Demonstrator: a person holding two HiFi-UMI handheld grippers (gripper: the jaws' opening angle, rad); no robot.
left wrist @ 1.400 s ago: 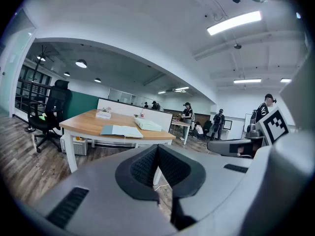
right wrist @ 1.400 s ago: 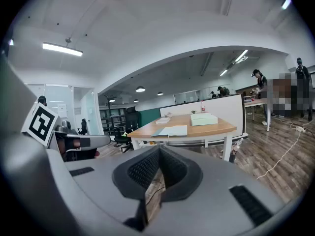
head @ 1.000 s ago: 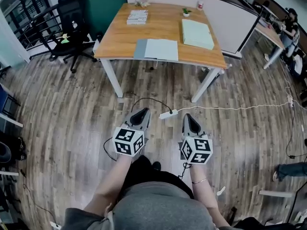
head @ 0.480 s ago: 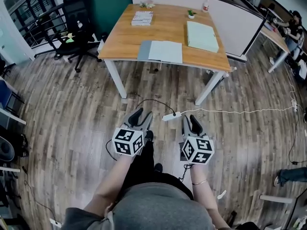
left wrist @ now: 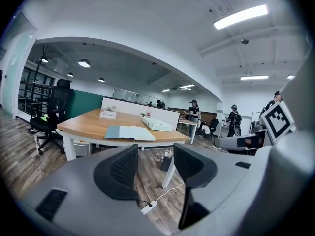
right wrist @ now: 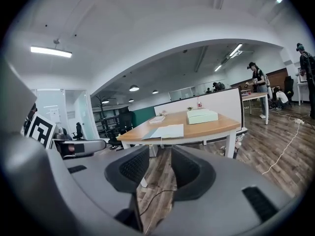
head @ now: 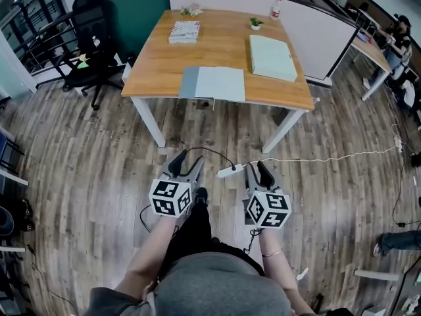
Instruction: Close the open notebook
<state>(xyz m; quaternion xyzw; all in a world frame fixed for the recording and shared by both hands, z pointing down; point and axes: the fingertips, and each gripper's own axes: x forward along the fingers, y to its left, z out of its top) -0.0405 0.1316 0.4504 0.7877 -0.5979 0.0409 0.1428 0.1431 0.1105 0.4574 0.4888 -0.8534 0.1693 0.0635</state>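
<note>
Notebook [head: 212, 83] lies open on the table [head: 223, 41], pale box [head: 270, 57] nearby; left gripper [head: 187, 162] and right gripper [head: 256, 167], well short, have just opened, empty.

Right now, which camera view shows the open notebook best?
The head view: it looks down on the open notebook, showing the whole spread at the near edge of the table. Both gripper views see it from low and far, flattened to a thin sliver.
</note>
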